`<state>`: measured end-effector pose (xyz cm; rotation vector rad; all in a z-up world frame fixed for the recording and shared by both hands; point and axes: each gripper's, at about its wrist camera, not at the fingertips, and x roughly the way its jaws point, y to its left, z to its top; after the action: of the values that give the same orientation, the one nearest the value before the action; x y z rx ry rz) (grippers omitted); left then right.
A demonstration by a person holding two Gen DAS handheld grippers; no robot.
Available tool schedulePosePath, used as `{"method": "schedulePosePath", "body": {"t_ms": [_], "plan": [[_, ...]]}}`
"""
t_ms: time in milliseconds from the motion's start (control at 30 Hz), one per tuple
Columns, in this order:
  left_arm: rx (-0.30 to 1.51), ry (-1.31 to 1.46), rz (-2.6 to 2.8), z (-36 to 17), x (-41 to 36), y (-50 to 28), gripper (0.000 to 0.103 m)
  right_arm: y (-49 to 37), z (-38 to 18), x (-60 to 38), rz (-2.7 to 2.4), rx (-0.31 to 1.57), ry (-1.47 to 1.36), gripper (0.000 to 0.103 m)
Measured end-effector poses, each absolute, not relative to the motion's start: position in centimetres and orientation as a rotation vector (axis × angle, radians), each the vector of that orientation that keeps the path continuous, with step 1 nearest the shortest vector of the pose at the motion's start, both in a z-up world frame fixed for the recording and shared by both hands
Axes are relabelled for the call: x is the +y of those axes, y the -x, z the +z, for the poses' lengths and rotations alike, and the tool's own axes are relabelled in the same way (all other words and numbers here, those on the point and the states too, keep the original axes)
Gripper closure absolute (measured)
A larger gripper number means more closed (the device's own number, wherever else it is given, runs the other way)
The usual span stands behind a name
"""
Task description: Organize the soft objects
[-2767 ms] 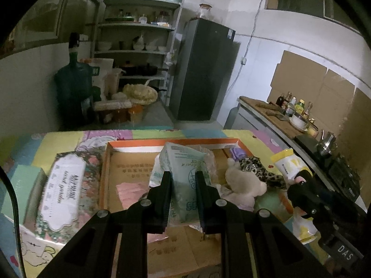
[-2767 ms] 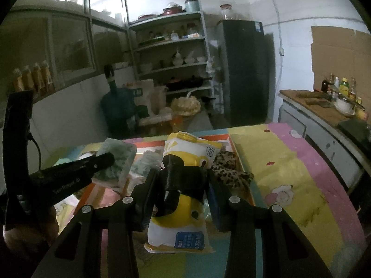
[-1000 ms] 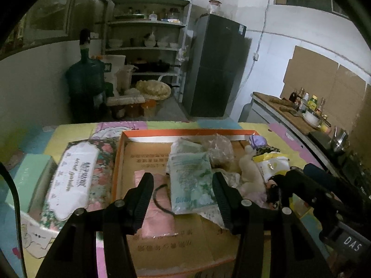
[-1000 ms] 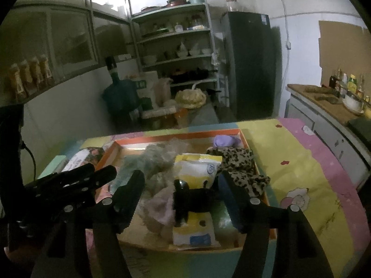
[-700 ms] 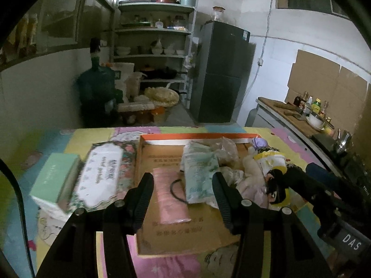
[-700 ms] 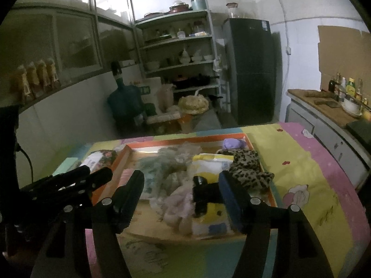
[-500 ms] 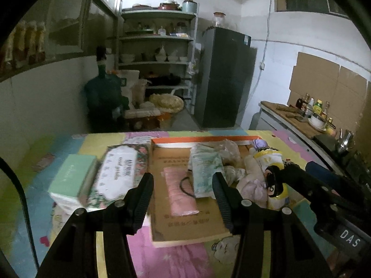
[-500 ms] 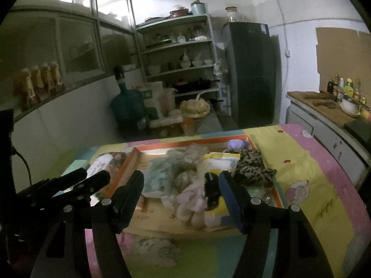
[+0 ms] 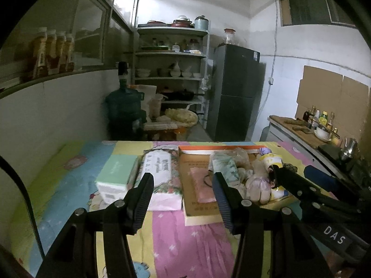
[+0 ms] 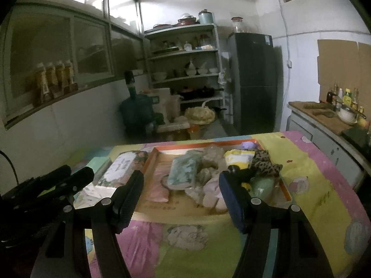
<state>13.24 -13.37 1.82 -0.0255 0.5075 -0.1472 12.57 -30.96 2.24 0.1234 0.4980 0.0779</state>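
1. Dim kitchen all round: shelves (image 9: 170,53) of crockery at the back, a dark fridge (image 9: 234,92) beside them, a big water jug (image 9: 124,113) on the floor.
2. Up front, a table under a pastel cartoon cloth (image 9: 185,238), and on it a shallow cardboard tray (image 9: 199,210) with an orange rim.
3. Left gripper (image 9: 183,199) hovers above the cloth, jaws spread wide, nothing between them.
4. Right gripper (image 10: 180,197) matches it, jaws wide apart and empty, held short of the tray's near edge.
5. Soft goods sit piled in the tray: a pink packet (image 10: 158,183) lying flat at its left, a green-patterned pouch (image 10: 184,170) beside it, a yellow-and-white bag (image 10: 238,158) further right, and a leopard-print cloth (image 10: 266,164) at the right rim (the heap between them is too blurred to name).
6. Outside the tray, to its left, a floral tissue pack (image 9: 160,169) and a mint box (image 9: 117,173) lie side by side.
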Motion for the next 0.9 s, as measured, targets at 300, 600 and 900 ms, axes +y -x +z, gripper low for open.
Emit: {"method": "schedulePosePath", "body": {"t_ms": [300, 600, 900], "plan": [[0.480, 0.033, -0.124, 2.4, -10.9, -9.7, 0.051, -9.3, 2.9, -28.5, 0.077, 0.475, -0.103, 0.034], [0.473, 0.035, -0.130, 2.4, -9.7, -7.2, 0.051, -6.8, 2.8, -26.7, 0.066, 0.469, -0.086, 0.034], [0.461, 0.031, -0.131, 2.2, -9.1, -6.2, 0.051, -5.2, 3.1, -25.6, 0.035, 0.447, -0.067, 0.034]]}}
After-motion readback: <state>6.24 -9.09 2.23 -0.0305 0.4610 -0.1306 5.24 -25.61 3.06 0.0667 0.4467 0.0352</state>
